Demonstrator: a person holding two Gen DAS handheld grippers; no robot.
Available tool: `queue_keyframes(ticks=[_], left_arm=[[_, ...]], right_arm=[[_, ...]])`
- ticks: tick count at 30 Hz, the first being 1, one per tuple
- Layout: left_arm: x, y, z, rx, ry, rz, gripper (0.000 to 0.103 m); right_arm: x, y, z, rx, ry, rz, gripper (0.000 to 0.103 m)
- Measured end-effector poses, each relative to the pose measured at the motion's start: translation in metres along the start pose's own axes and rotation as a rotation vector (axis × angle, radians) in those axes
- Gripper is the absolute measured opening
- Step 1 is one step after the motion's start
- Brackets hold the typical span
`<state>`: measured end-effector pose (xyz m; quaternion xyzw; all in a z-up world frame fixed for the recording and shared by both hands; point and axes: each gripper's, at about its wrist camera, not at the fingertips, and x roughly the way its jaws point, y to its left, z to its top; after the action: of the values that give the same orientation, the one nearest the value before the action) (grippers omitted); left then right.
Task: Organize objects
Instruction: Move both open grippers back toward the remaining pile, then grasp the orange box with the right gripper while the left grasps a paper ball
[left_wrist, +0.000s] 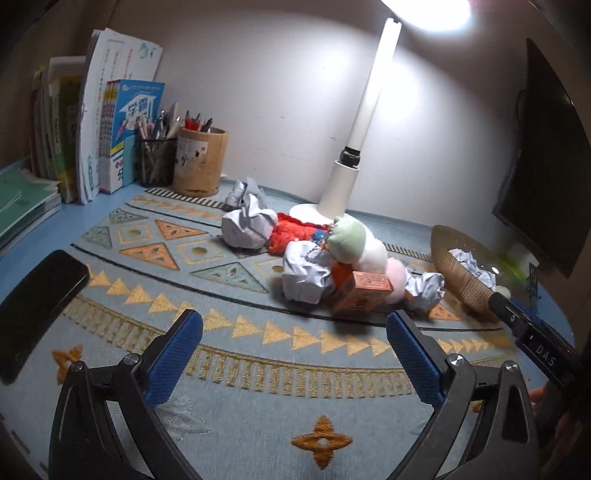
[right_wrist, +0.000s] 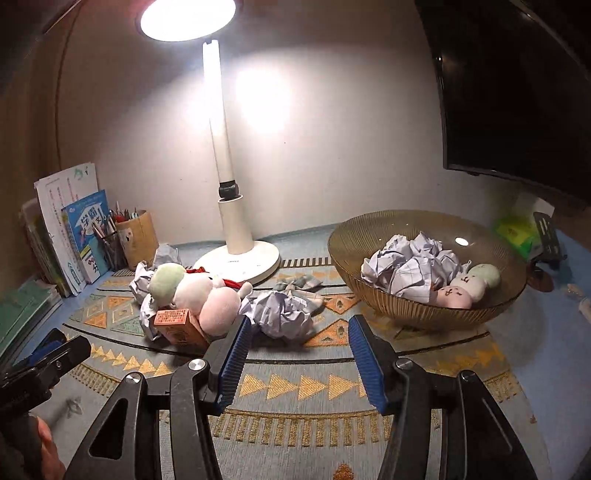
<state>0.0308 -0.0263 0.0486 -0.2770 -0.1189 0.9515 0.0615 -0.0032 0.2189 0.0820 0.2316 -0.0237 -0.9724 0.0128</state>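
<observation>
Paper ball (right_wrist: 282, 314) lies just beyond the right gripper (right_wrist: 297, 358), left of the bowl (right_wrist: 424, 306). This gripper is partly open and empty; I think it should straddle the ball squarely before closing. The left gripper (left_wrist: 293, 354) is wide open, empty. It reads "DAS"; the orange box (left_wrist: 360, 293) has print too small to read.

My two wrist cameras look low across the patterned blue mat (left_wrist: 258, 369), sharing the far white desk lamp (right_wrist: 236, 236).
</observation>
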Motion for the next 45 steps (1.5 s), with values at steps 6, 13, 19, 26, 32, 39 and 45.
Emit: queue_keyframes(ticks=[6, 13, 19, 26, 32, 39, 45], left_arm=[[0.014, 0.016, -0.002, -0.083, 0.060, -0.002, 0.100], [0.021, 0.017, -0.006, -0.093, 0.110, 0.002, 0.100], [0.040, 0.013, 0.012, 0.019, 0.184, -0.051, 0.100], [0.095, 0.011, 0.047, 0.231, 0.299, -0.132, 0.096], [0.127, 0.002, 0.044, 0.257, 0.370, -0.172, 0.090], [0.137, 0.000, 0.046, 0.255, 0.380, -0.242, 0.048], [0.114, -0.002, 0.048, 0.255, 0.314, -0.244, 0.040]], right_arm=[[0.006, 0.028, -0.010, -0.160, 0.013, -0.094, 0.102], [0.021, 0.056, -0.018, -0.308, 0.076, -0.168, 0.103], [0.032, 0.034, -0.014, -0.171, 0.177, 0.080, 0.070], [0.065, 0.053, 0.009, -0.054, 0.315, 0.320, 0.061], [0.090, 0.092, 0.017, -0.117, 0.320, 0.281, 0.060], [0.119, 0.090, 0.009, -0.054, 0.389, 0.354, 0.032], [0.092, 0.086, 0.016, -0.074, 0.313, 0.384, 0.009]])
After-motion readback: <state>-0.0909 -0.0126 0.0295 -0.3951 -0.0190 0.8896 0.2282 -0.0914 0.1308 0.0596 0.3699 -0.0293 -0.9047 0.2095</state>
